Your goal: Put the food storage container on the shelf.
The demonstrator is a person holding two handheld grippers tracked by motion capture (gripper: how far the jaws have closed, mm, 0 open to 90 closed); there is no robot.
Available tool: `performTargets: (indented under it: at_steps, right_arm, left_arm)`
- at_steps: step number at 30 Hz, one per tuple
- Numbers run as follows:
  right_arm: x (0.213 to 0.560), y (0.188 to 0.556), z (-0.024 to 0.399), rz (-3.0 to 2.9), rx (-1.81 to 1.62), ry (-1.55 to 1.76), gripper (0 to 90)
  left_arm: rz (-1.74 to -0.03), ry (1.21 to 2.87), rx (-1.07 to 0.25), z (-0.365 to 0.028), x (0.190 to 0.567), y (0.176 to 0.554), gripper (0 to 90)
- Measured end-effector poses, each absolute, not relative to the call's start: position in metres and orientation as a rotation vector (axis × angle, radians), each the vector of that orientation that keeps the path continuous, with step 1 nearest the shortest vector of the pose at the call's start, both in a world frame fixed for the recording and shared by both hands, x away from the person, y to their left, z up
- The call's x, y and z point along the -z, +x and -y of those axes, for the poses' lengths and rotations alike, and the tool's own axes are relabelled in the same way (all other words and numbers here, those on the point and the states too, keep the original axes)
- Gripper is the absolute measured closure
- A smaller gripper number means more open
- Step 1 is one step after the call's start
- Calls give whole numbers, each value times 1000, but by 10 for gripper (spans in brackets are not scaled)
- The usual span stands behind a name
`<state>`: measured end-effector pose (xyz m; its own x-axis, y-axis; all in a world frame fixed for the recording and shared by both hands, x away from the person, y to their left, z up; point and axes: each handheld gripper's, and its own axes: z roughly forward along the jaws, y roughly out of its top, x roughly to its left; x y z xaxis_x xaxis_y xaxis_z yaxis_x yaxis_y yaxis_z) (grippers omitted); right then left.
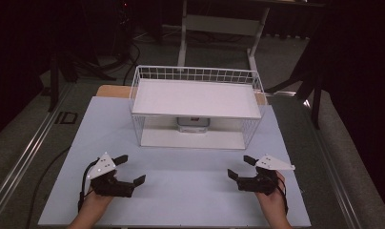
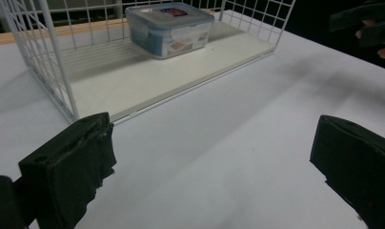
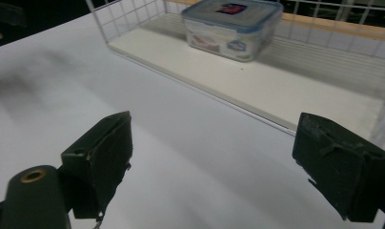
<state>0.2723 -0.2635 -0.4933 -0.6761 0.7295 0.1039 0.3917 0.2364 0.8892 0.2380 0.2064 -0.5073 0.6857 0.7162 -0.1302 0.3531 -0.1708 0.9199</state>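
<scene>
The box (image 1: 193, 124) sits on the bottom board of the wire rack (image 1: 197, 74), toward the back, under the rack's white top shelf. It is a see-through plastic box with a blue-edged lid snapped on top, and there is a small picture label on the lid. You can see it well in your left gripper view (image 2: 169, 28) and in your right gripper view (image 3: 232, 27). It stands flat, and nothing is touching it.

The rack stands at the far middle of the white bench (image 1: 181, 191). Its front side is open toward you, and its other sides are white wire.

Your left gripper (image 1: 132, 170) is near the front left of the bench. Its jaws are wide apart, with nothing between them, just bare bench below. Your right gripper (image 1: 240, 168) is near the front right. Its jaws are wide apart too, and they hold nothing. Both grippers point in toward the rack, and both are well apart from the box. They are also well apart from each other, with a big bare patch of bench between them.

Your hands come in from the near edge of the bench, one behind each gripper. A black cable hangs from your left gripper off the bench.
</scene>
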Motion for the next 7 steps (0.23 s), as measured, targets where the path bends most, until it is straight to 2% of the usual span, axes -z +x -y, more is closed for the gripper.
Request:
performTargets:
  at_steps: [7]
  right_arm:
    - [495, 275, 265, -2185, -1430, 1064, 134]
  left_arm:
    - [-839, 1779, -409, -206, 508, 238, 19]
